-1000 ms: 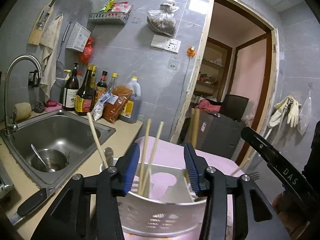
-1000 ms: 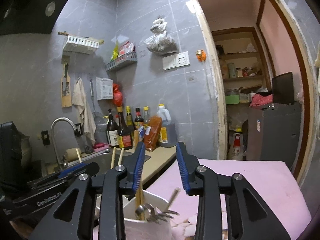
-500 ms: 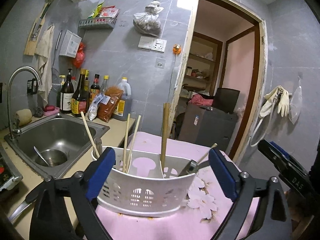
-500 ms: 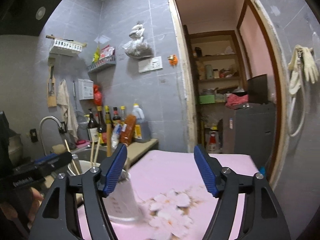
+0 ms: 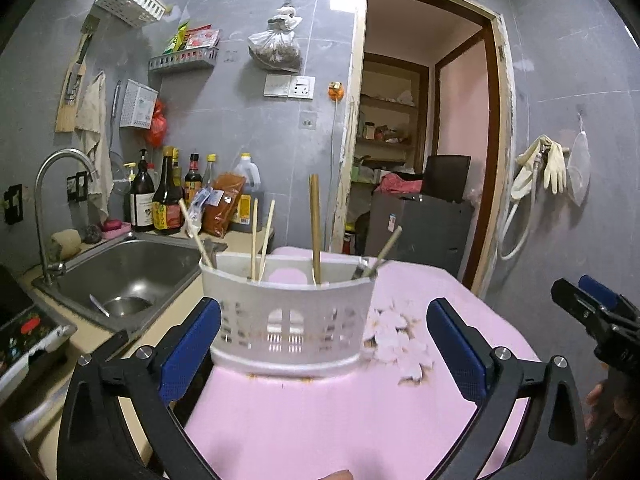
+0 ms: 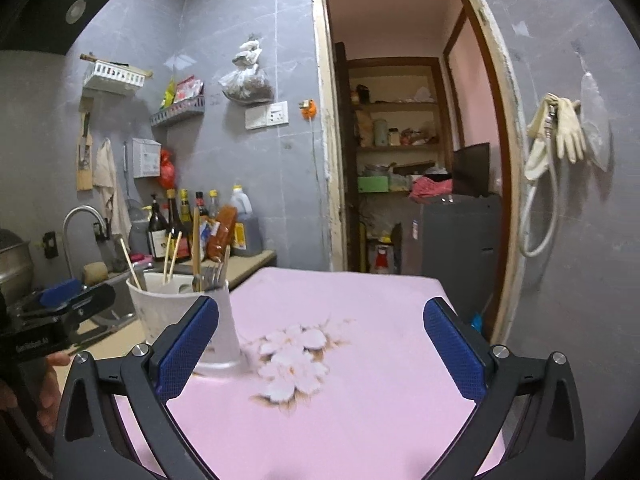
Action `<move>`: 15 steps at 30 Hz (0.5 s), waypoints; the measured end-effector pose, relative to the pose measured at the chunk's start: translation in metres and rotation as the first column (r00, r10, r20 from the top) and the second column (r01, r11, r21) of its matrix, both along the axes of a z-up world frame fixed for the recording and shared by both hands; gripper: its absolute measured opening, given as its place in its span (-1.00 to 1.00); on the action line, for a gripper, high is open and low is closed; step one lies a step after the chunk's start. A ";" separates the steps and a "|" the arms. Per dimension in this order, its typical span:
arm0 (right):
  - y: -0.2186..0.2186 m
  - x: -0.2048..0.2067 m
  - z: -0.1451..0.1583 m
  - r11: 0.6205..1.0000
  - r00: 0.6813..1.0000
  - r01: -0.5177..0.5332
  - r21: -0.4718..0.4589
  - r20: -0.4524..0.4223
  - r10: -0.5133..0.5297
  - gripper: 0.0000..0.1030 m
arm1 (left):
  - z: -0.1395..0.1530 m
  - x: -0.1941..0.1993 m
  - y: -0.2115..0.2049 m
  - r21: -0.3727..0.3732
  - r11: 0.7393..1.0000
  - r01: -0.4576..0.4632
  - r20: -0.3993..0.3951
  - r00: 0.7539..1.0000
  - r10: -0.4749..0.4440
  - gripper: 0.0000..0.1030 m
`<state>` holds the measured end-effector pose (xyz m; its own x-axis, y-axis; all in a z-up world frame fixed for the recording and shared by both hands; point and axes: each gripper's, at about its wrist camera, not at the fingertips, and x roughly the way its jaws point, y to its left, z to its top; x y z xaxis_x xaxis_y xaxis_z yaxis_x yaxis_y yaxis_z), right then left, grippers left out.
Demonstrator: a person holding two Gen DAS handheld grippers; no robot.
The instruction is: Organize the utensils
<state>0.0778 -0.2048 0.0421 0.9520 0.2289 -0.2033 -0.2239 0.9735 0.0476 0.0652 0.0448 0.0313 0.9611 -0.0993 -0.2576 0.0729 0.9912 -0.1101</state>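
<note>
the white holder [image 5: 288, 320] stands upright straight ahead of the left tongs [image 5: 324, 344], nearer than the right tongs [image 6: 320, 344]; both are opening wide, holding nothing.

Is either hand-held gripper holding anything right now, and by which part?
Nothing is held. The left hand-held gripper and right hand-held gripper are both opening, with jaws clear of the white utensil holder.

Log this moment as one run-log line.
left gripper: opening, empty | right gripper: opening, empty | caddy: on pink table, holds chopsticks, forks
</note>
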 end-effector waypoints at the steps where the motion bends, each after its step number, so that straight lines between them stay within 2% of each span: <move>1: 0.000 -0.004 -0.002 1.000 1.000 0.009 -0.002 -0.002 -0.009 1.00 | -0.004 -0.005 0.000 -0.004 1.000 -0.003 -0.004 1.000 0.003 0.96; 5: 0.002 -0.020 -0.011 0.999 0.999 0.047 -0.023 -0.006 -0.047 1.00 | -0.016 -0.021 -0.001 -0.008 1.000 -0.013 -0.018 1.000 0.013 0.96; 11: 0.009 -0.045 -0.024 0.987 0.990 0.140 -0.083 0.044 -0.137 1.00 | -0.026 -0.041 0.001 -0.003 0.998 -0.061 0.001 0.998 0.061 0.96; 15: 0.011 -0.052 -0.029 0.981 0.985 0.166 -0.098 0.057 -0.161 1.00 | -0.032 -0.045 0.003 0.008 0.997 -0.075 0.001 0.997 0.075 0.96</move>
